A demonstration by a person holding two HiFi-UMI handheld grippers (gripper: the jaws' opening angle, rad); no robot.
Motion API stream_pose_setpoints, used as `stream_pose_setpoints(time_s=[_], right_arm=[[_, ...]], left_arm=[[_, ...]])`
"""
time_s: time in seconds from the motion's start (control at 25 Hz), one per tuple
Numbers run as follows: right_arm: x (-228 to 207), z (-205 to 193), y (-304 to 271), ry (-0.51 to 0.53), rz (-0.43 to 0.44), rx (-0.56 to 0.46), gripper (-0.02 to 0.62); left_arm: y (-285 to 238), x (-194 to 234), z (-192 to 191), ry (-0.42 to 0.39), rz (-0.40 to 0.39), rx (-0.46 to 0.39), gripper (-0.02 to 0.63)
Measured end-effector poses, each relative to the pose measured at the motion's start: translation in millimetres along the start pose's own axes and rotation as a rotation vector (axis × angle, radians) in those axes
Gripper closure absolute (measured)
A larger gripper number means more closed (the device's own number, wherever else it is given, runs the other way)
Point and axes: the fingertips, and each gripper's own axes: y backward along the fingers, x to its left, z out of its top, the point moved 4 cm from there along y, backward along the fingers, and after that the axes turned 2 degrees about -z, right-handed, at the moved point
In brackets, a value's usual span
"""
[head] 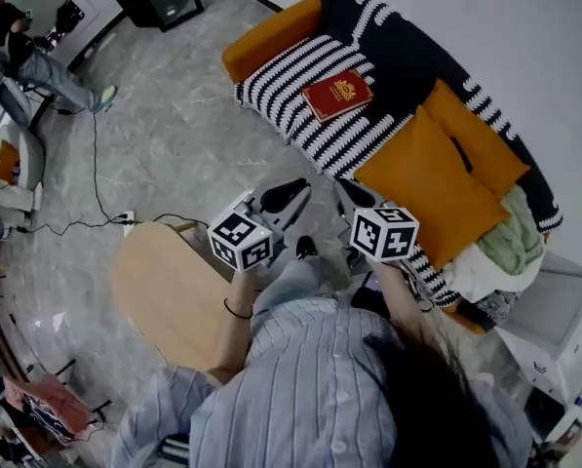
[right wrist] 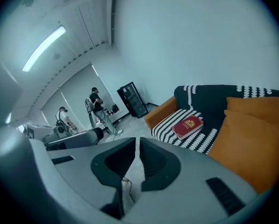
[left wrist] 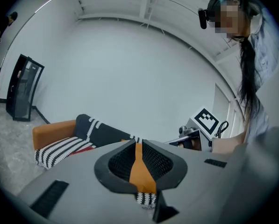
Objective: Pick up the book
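A red book (head: 337,95) with a gold emblem lies flat on the black-and-white striped blanket (head: 283,86) of an orange sofa (head: 271,35). In the right gripper view the book (right wrist: 188,126) lies ahead and to the right of the jaws. In the left gripper view only a red sliver of the book (left wrist: 83,148) shows. My left gripper (head: 287,193) and right gripper (head: 355,199) hover side by side short of the sofa, pointing toward it. Both stand shut with nothing held: left gripper (left wrist: 137,143), right gripper (right wrist: 138,143).
Orange cushions (head: 437,169) and a green blanket (head: 513,237) fill the sofa's right part. A round wooden table (head: 164,291) stands at my left, with a cable (head: 96,198) on the floor. People (head: 22,52) are at the far left. A white box (head: 554,310) is at the right.
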Motion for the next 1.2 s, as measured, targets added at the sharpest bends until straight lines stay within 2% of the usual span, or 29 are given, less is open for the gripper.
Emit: stream_pose_setpoints(time_s=[0.56, 0.92, 1.2], right_arm=[[-5, 24, -27, 0.009, -0.014, 0.016, 0.557], [-57, 60, -74, 0.000, -0.006, 0.033, 0.557], [-97, 119, -117, 0.008, 0.012, 0.062, 0.557]], left_arm=[[-11, 38, 13, 0.033, 0.010, -0.013, 0.571], [-63, 80, 19, 0.043, 0.039, 0.001, 0.571], [-111, 128, 55, 0.053, 0.099, -0.004, 0.571]])
